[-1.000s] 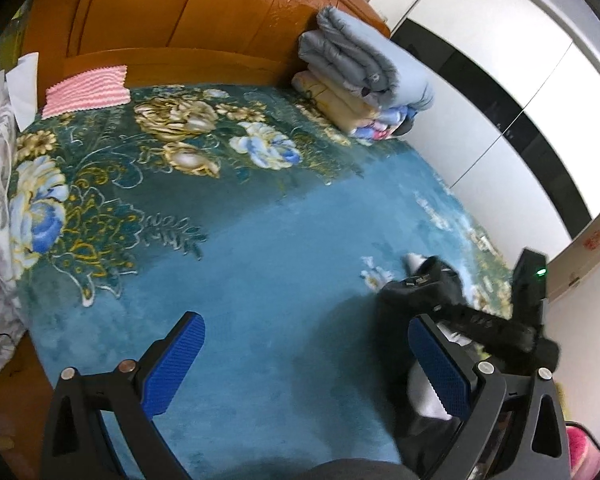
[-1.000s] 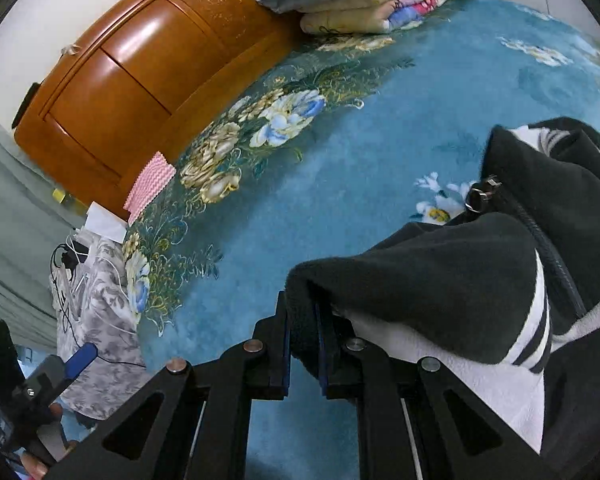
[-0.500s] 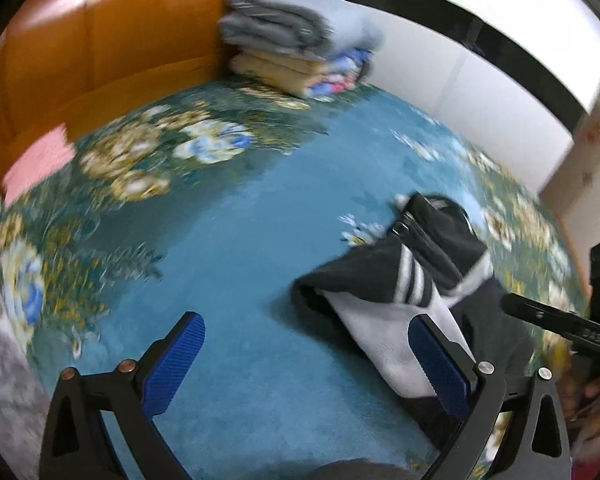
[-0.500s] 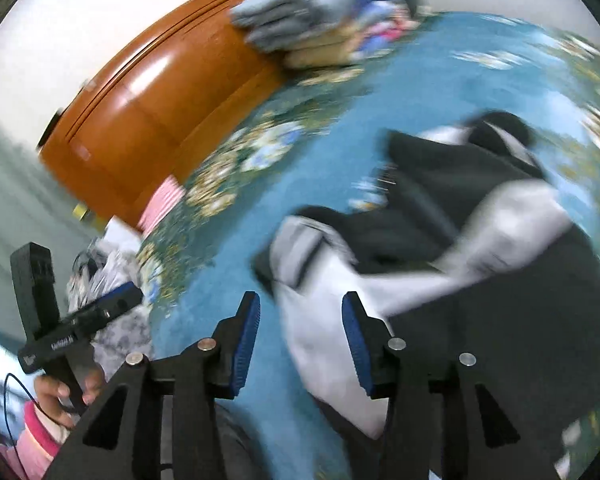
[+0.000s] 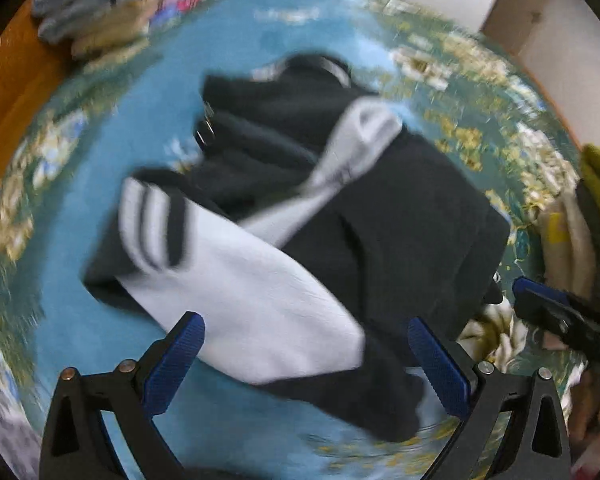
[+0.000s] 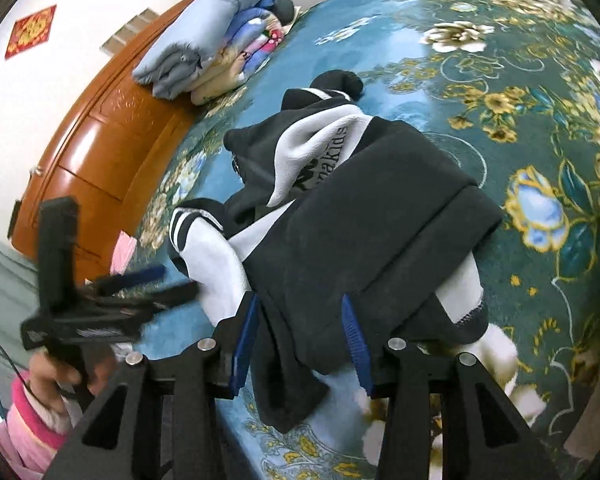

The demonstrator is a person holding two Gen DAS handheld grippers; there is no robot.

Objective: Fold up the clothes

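Both my claws hang spread and empty, left claw [image 5: 306, 360], right claw [image 6: 300, 344], over the near hem of the black-and-white jacket [image 6: 340, 216], bunched mid-bed [image 6: 500, 60], sleeves crossed for folding.

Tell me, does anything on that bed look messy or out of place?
Yes, the black and white jacket lies bunched and crooked on the blue floral bedspread, one white sleeve sticking out sideways. By contrast, the stacked quilts near the wooden headboard are tidy. Both grippers are open, holding nothing.
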